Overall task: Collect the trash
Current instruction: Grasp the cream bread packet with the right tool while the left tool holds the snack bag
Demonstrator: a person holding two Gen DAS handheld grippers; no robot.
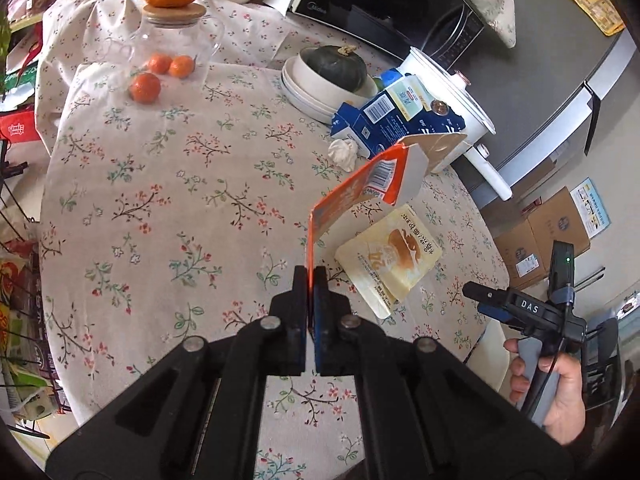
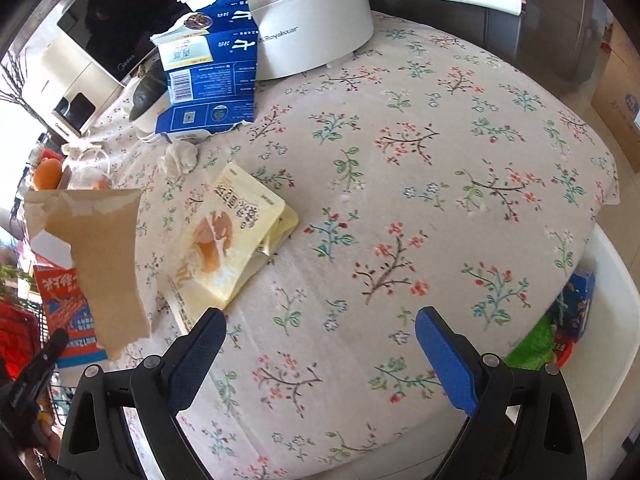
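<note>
Jaws on my left gripper point(image 1: 309, 276) are squeezed tight on the orange box point(image 1: 360, 188), a flattened, torn box that hangs up in the air over the bench point(image 1: 160, 208). Jaws on my right gripper point(image 2: 320, 332) are spread wide with nothing between them, low over the flowery cloth.

I think the job is only partly done. One piece of trash is picked up but not dropped anywhere yet. Still lying on the bench, from biggest to smallest, are the torn blue carton point(image 1: 392, 120) leaning by the white pot point(image 1: 452, 100), the yellow wrapper point(image 1: 390, 256) just below the orange box, and the little crumpled tissue point(image 1: 343, 151) near the blue carton. So three pieces are left, plus the one I hold.

My right view shows something the left one does not: a white bin point(image 2: 612, 300) at the edge of the bench, with a blue box and green stuff already inside. That is probably where trash goes, so some may be done already. It also shows the brown inside of the orange box. My left view shows things the right one mostly misses: the glass jar point(image 1: 172, 44) with oranges, the bowls with a green squash point(image 1: 334, 66), and my right hand point(image 1: 560, 392) on its handle.
</note>
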